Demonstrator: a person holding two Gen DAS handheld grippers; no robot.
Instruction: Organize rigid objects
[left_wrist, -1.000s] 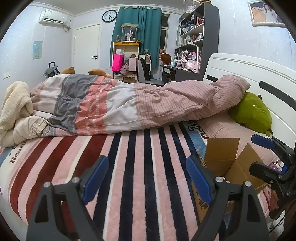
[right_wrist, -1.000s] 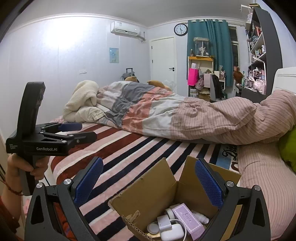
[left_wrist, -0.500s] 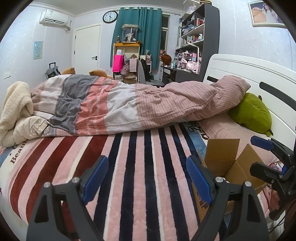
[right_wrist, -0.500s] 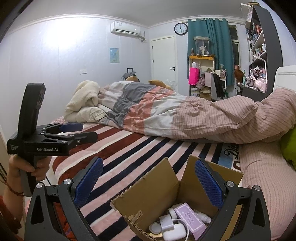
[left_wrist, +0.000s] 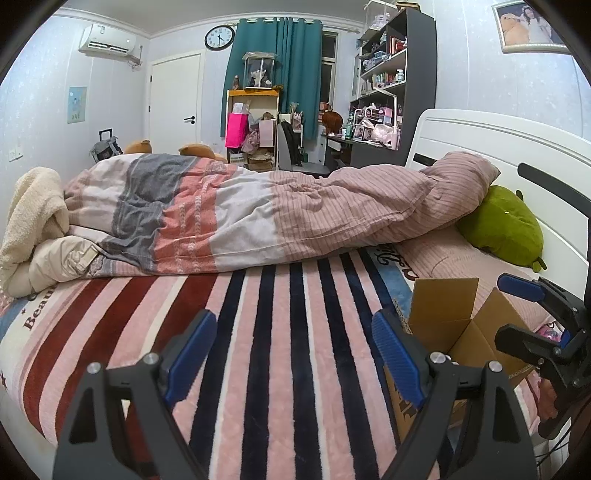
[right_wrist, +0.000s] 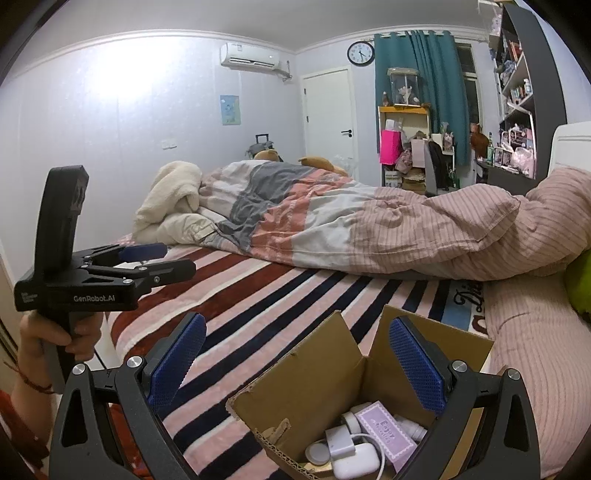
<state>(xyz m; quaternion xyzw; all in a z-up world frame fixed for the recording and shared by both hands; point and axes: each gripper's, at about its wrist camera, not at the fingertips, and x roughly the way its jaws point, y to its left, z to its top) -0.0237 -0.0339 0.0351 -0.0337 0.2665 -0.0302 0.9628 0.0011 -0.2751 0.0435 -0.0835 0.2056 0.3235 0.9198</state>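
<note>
An open cardboard box (right_wrist: 328, 369) stands on the striped blanket near the bed's front edge; it also shows in the left wrist view (left_wrist: 454, 325). Inside lie a pink-purple card box (right_wrist: 384, 432), a white charger with cable (right_wrist: 343, 441), a white earbud case (right_wrist: 356, 463) and small round items. My right gripper (right_wrist: 295, 365) is open and empty, just above the box's near side. My left gripper (left_wrist: 293, 347) is open and empty over the blanket, left of the box. Each gripper shows in the other's view, the left (right_wrist: 147, 258) and the right (left_wrist: 532, 306).
A rumpled striped duvet (left_wrist: 277, 210) lies across the bed behind the blanket (left_wrist: 266, 332). A green plush pillow (left_wrist: 506, 225) rests against the white headboard (left_wrist: 498, 147). A cream fleece throw (left_wrist: 29, 206) is heaped at the left. Shelves and a desk stand beyond.
The right gripper has shifted slightly lower and closer over the box, showing more of its contents. The left gripper has barely moved.
</note>
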